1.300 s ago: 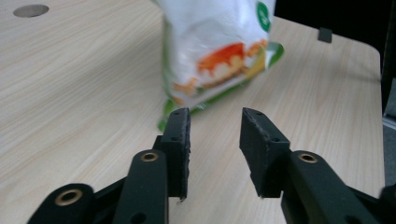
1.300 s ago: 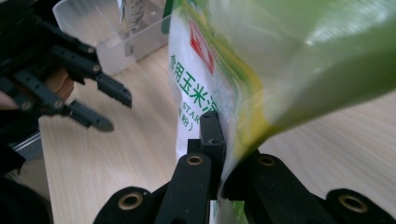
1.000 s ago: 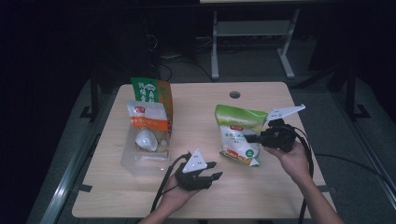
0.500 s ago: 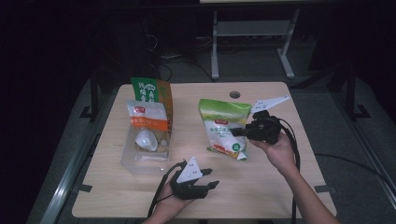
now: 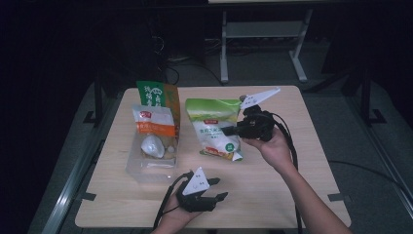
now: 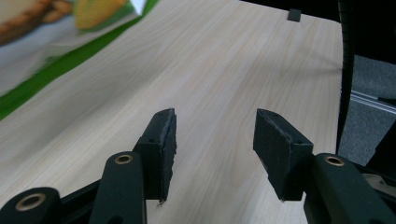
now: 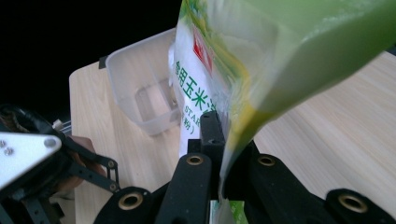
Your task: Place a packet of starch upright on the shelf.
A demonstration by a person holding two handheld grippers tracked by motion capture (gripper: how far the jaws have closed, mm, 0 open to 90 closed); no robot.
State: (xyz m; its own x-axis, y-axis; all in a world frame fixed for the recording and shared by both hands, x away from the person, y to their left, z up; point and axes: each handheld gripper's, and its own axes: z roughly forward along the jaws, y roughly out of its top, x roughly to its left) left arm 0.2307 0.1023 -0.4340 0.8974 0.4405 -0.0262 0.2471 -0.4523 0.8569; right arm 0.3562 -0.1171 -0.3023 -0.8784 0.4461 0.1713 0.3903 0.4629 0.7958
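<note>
A green and white snack bag point(image 5: 213, 127) hangs tilted above the middle of the table, and my right gripper point(image 5: 228, 131) is shut on its right edge. In the right gripper view the jaws point(image 7: 223, 144) pinch the bag's seam, with the bag point(image 7: 261, 56) rising over them. My left gripper point(image 5: 220, 189) rests low near the table's front edge, pointing right. Its jaws point(image 6: 215, 140) stand open over bare wood with nothing between them, and they have just been opening wider.
A clear plastic tub point(image 5: 141, 168) at the left holds an orange and white bag point(image 5: 153, 124) and a white lump. A green and orange bag point(image 5: 155, 93) stands behind it. The tub point(image 7: 140, 88) lies beyond the held bag in the right gripper view.
My right gripper has carried the green bag up and to the left, nearer the tub. The left gripper has stayed in place with its jaws spreading apart.
</note>
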